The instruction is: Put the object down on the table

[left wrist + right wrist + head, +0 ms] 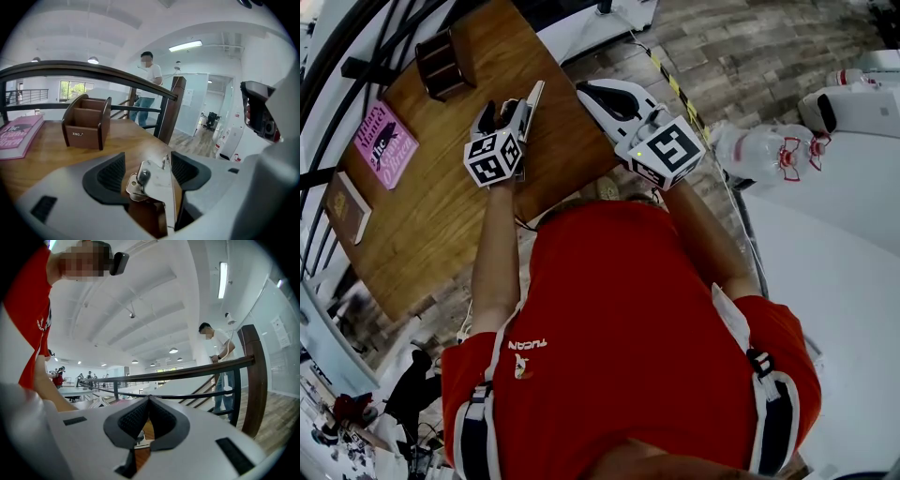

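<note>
Gaping wide around an upright clipboard (159,187), the left gripper (149,161) lets it settle onto the table (441,216); the right gripper (149,401) hangs clenched, empty.

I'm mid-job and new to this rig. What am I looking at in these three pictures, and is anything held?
No robot arm here: a person holds a two-jaw gripper in each hand. One picture looks down from a head camera; the other two ride on the grippers. The left gripper has its jaws wide, with a clipboard between them, apparently not squeezed. The right gripper is shut and empty. On the wooden table sit a pink book, a brown book and a wooden organizer.
</note>
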The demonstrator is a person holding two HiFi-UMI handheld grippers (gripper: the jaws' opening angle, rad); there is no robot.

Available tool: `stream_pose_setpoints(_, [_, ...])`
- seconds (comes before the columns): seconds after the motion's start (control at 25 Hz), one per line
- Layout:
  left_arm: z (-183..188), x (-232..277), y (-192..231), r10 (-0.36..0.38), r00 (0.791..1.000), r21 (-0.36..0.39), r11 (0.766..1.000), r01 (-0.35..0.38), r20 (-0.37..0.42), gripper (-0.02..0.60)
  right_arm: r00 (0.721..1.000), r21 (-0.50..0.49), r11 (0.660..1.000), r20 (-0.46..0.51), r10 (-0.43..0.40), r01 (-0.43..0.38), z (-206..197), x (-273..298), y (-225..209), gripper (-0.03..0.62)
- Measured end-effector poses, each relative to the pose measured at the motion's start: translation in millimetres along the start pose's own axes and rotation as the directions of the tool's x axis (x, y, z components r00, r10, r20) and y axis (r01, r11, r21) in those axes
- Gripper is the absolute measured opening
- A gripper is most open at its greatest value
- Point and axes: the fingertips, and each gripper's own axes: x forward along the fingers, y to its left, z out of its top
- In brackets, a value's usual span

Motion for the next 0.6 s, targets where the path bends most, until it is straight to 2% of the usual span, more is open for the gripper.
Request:
stream_pose_setpoints(0.2, [22.3,-15.5,-4.2,-0.012,0.997,0.002,1.0,0.012,0.076,0.299,1.0,0.01,1.0,0.002,0.004,-0.004,0.3,2.3,2.0,0.025])
stream_pose_setpoints(0.36, [51.2,-40.6,-26.8,-0.075,0.978,0.009,0.997,0.075,0.195,0.284,1.0,0.02,1.0,0.01,0.016,-0.016,0.2,1.5,7.7,0.025])
stream_pose_setpoints(0.48, [72.0,-63.5,-45.4,-0.107,0.953,0.008,0.994,0.109,0.283,0.186,0.999,0.029,0.999,0.016,0.029,-0.029,-0.2,2.0,12.5,0.025])
stream_pose_setpoints(0.6, [93.9,-86.5,-62.4,-0.148,0.913,0.001,0.987,0.159,0.381,0.071,0.999,0.036,0.998,0.026,0.044,-0.045,-0.2,3.8,17.6,0.025])
